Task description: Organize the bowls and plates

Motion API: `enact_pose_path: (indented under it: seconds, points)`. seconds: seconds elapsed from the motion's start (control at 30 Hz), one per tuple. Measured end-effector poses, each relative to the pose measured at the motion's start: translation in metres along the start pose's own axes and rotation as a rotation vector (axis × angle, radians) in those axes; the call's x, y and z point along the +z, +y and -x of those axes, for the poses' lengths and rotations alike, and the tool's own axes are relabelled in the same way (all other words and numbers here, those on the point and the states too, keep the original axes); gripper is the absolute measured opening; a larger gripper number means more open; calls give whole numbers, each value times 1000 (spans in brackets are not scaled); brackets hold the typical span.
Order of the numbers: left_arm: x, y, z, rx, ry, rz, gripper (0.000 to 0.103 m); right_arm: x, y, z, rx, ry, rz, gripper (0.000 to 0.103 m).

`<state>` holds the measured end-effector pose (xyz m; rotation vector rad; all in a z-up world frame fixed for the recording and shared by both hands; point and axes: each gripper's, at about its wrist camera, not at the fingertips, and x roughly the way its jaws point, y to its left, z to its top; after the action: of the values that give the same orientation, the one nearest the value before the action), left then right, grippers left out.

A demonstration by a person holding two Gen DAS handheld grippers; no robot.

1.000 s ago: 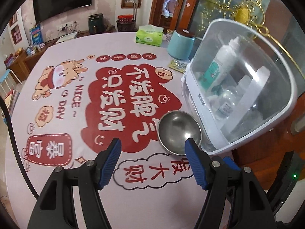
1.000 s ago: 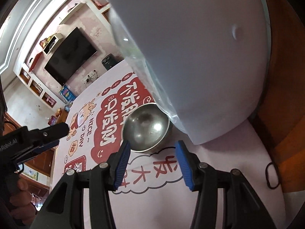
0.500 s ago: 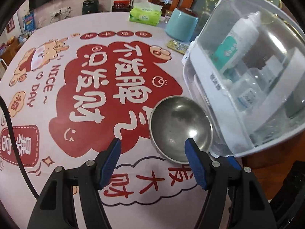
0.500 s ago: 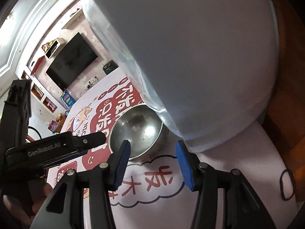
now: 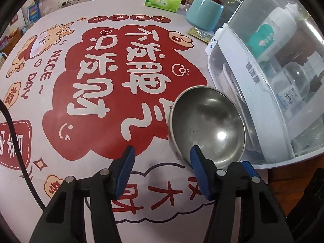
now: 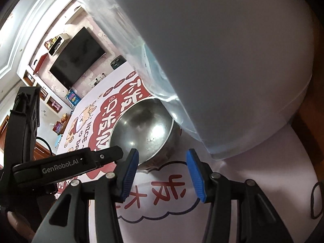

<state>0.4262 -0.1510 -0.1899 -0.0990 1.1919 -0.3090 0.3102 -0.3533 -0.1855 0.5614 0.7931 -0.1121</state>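
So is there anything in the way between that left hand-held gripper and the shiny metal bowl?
Nothing visible blocks it. The left hand-held gripper is open, and its right finger already reaches the near rim of the metal bowl. The white cabinet with the clear cover stands close on the bowl's far side.

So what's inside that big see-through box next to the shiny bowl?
Through the clear cover of the box you can see a white bottle with a green label and smaller clear bottles. The white frame hides whatever is lower down.

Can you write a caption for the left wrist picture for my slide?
Open left gripper reaching the steel bowl beside the white dish cabinet.
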Motion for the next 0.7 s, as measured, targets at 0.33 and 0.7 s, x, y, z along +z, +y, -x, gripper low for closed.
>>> enact_pose_path:
  seconds: [0.33,0.7]
  points:
    - [-10,-5,-13,-42,44,15,35,2,-2,-7,6,35,-9,28]
    - [-20,-9,-10,-39,44,3,23,4,-1,-8,-12,57,-19,10]
